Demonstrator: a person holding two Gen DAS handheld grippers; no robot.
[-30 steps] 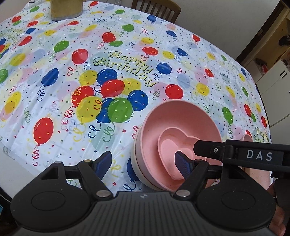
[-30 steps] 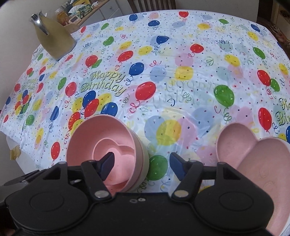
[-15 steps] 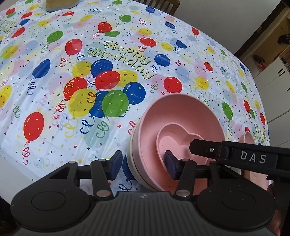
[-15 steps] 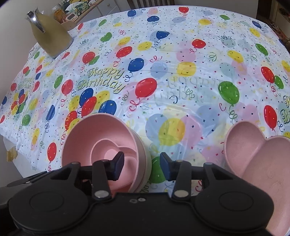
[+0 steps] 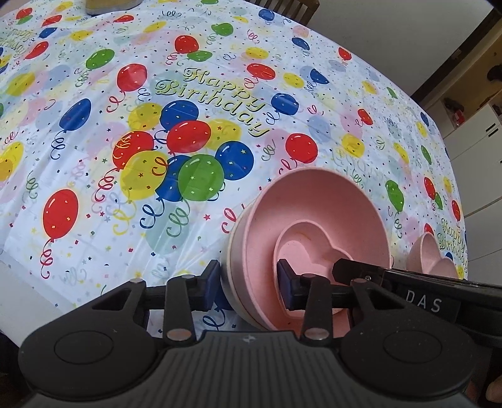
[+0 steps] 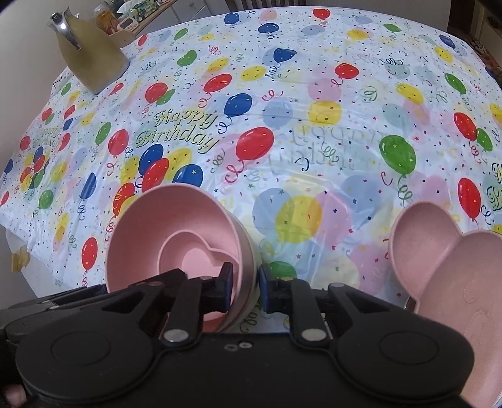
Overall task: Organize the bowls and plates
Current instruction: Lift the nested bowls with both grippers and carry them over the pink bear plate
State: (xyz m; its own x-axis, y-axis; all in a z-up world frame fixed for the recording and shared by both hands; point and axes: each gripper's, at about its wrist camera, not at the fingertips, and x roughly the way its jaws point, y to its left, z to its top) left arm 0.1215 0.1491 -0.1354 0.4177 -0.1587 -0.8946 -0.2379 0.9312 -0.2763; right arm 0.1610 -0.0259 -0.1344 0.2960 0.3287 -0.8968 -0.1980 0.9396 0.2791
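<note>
A stack of pink round bowls (image 5: pixel 313 204) with a small pink heart-shaped bowl (image 5: pixel 310 248) nested inside sits near the table's front edge. My left gripper (image 5: pixel 249 282) is shut on the stack's left wall, one pad outside and one inside. My right gripper (image 6: pixel 246 284) is shut on the stack's right wall (image 6: pixel 248 248) in the same way. A larger pink heart-shaped plate (image 6: pixel 445 270) lies to the right of the stack; its edge shows in the left wrist view (image 5: pixel 429 254).
The table wears a balloon "Happy Birthday" cloth (image 6: pixel 282 110). A yellowish jug (image 6: pixel 88 56) stands at the far left corner. A wooden chair (image 5: pixel 288 9) is behind the table. The table's front-left edge (image 5: pixel 18 276) is close.
Both grippers have closed from open onto opposite walls of the bowl stack. The left gripper has moved a little forward and right.
</note>
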